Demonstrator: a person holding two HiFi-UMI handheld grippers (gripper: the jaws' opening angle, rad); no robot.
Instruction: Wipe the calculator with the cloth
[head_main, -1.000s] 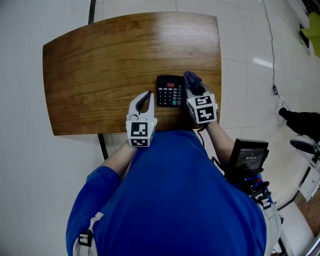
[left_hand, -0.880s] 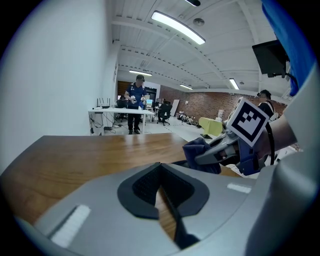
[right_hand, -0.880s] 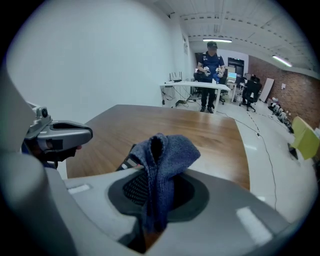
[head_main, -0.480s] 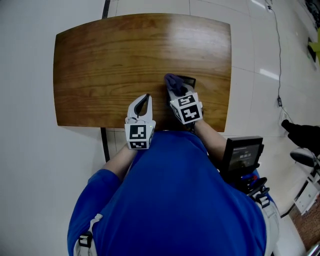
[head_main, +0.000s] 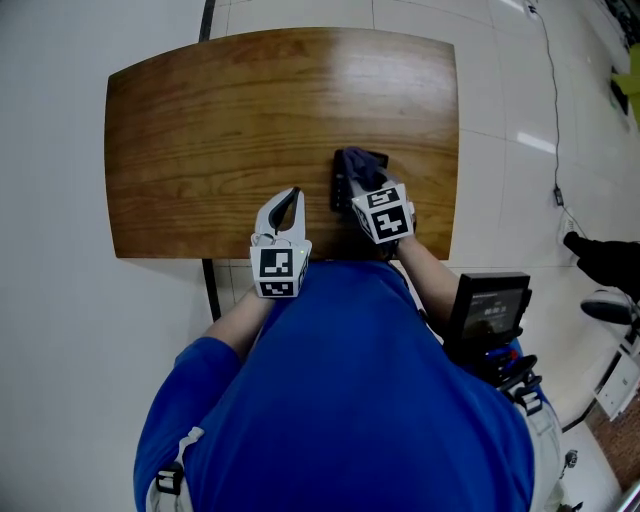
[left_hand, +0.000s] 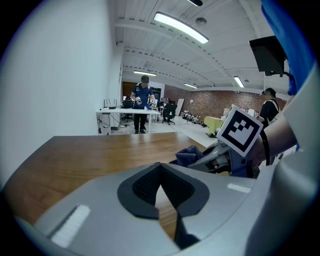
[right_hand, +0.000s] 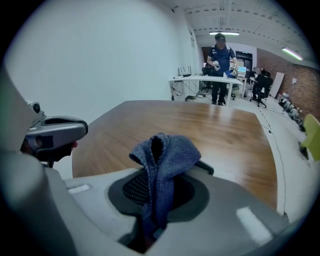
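Right tongs (head_main: 357, 172) pinch the blue knitted cloth (head_main: 352, 160), bunched over the black calculator (head_main: 337, 192) – mostly covered – near the wooden surface's (head_main: 220, 130) front right edge; left tongs (head_main: 293, 196) – pressed together, empty – beside it

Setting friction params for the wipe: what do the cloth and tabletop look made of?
The cloth looks like blue-grey knit fabric, soft and matte: fine ribbed loops show, and it folds limply. The tabletop is wood or wood-look laminate, I can't tell which: brown grain streaks under a smooth, semi-gloss finish with a pale glare patch.
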